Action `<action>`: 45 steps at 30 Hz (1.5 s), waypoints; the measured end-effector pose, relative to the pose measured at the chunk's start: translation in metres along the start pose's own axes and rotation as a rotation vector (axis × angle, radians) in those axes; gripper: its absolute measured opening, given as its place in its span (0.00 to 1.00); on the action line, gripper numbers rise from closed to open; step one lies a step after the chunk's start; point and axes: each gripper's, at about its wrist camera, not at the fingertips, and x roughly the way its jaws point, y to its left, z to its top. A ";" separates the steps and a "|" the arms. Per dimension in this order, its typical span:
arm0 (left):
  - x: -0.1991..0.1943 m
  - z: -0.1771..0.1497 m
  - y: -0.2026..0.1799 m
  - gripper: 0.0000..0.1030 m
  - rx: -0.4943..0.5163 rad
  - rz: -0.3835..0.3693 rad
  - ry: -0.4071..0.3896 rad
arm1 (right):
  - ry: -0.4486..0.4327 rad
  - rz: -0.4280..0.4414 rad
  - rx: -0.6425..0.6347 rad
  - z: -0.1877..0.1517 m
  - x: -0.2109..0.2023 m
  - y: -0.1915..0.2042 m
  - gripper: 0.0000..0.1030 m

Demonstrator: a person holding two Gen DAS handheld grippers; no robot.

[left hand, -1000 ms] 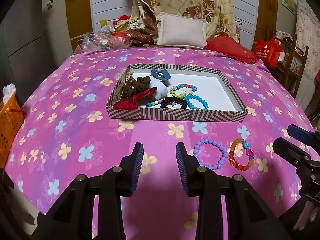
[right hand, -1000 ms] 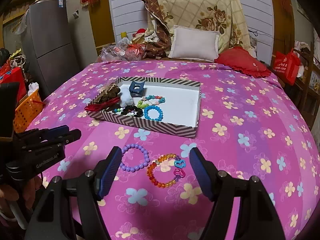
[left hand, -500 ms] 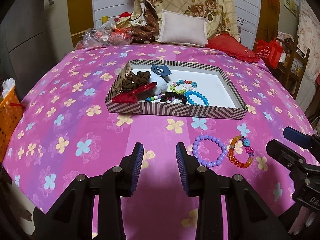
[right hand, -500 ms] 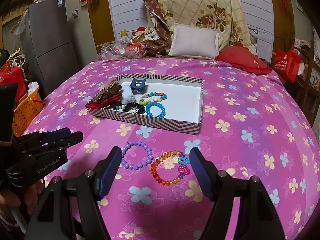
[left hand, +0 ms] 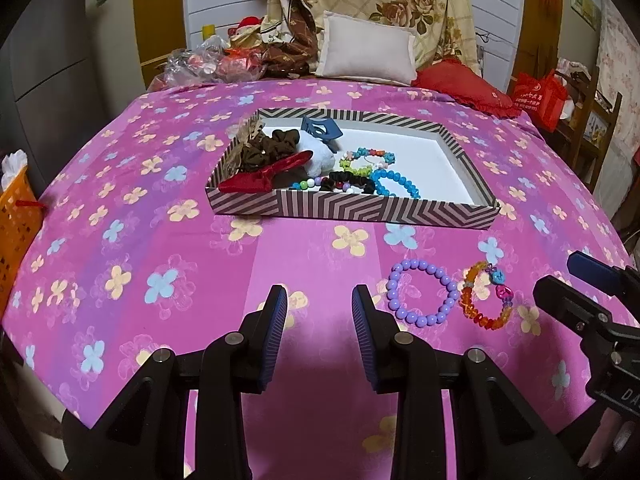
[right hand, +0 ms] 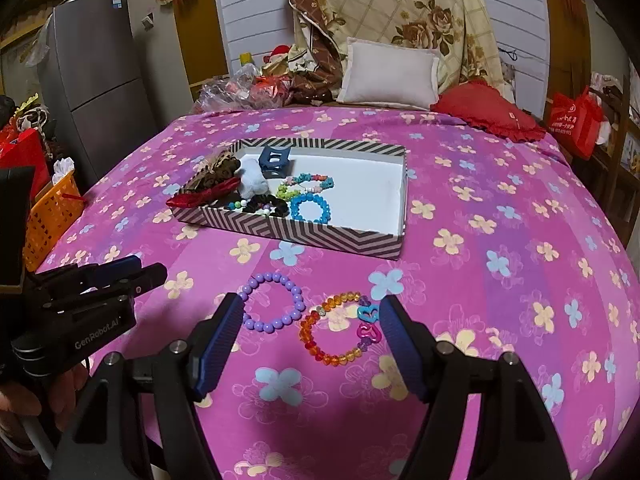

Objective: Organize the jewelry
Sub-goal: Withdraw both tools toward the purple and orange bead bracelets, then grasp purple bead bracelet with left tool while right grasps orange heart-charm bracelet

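Right gripper (right hand: 311, 344): jaws apart, empty, poised over the two loose bracelets.
Left gripper (left hand: 319, 334): jaws part-open, empty, above bare bedspread.
Remaining: purple round-bead bracelet (right hand: 273, 303) and orange faceted translucent bracelet with blue and pink charms (right hand: 339, 334), just beside each other on the pink flowered fabric bedspread (right hand: 500, 280).
Done: blue bead bracelet (right hand: 310, 208), scrunchies and hair clip lie in the zigzag-striped cardboard tray (right hand: 320, 236).
Progress: judged mostly complete.

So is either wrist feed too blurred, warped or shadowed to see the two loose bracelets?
Left wrist view: sharp, fisheye bends the bed's edges, purple bracelet and orange bracelet clear. Right wrist view: sharp, gripper shadow falls just short of them, corners dark.
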 end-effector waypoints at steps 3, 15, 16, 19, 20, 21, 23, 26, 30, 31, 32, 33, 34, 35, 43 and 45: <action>0.003 -0.001 0.001 0.36 -0.006 0.001 0.008 | 0.009 -0.002 0.008 -0.001 0.003 -0.004 0.72; 0.017 -0.004 0.006 0.36 -0.046 -0.082 0.076 | 0.066 -0.028 0.031 -0.017 0.017 -0.034 0.72; 0.019 -0.003 0.006 0.36 -0.054 -0.097 0.086 | 0.075 -0.033 0.034 -0.020 0.020 -0.038 0.72; 0.024 -0.001 0.002 0.36 -0.064 -0.125 0.100 | 0.099 -0.047 0.049 -0.026 0.030 -0.048 0.71; 0.025 0.001 0.001 0.36 -0.065 -0.135 0.104 | 0.102 -0.045 0.055 -0.027 0.034 -0.051 0.71; 0.028 0.002 -0.002 0.36 -0.065 -0.149 0.112 | 0.101 -0.045 0.057 -0.027 0.037 -0.053 0.70; 0.033 0.004 -0.006 0.36 -0.063 -0.168 0.132 | 0.106 -0.053 0.052 -0.026 0.043 -0.056 0.66; 0.042 0.008 -0.012 0.36 -0.051 -0.170 0.151 | 0.119 -0.039 0.047 -0.024 0.055 -0.058 0.60; 0.053 0.012 -0.021 0.36 -0.033 -0.166 0.166 | 0.124 -0.024 0.019 -0.021 0.064 -0.054 0.59; 0.055 0.012 -0.023 0.36 -0.026 -0.165 0.170 | 0.129 -0.022 0.005 -0.021 0.068 -0.051 0.58; 0.058 0.013 -0.026 0.36 -0.018 -0.161 0.174 | 0.132 -0.017 -0.004 -0.021 0.071 -0.050 0.55; 0.061 0.013 -0.030 0.36 -0.008 -0.154 0.179 | 0.135 -0.013 -0.010 -0.021 0.074 -0.049 0.53; 0.064 0.012 -0.031 0.36 -0.005 -0.150 0.184 | 0.144 -0.007 -0.018 -0.021 0.079 -0.048 0.46; 0.066 0.013 -0.033 0.36 -0.001 -0.149 0.190 | 0.143 -0.009 -0.025 -0.020 0.081 -0.047 0.42; 0.082 0.013 -0.044 0.36 0.033 -0.113 0.193 | 0.116 0.013 -0.050 -0.018 0.084 -0.050 0.22; 0.082 0.013 -0.046 0.23 0.054 -0.123 0.174 | 0.116 0.017 -0.051 -0.018 0.082 -0.050 0.22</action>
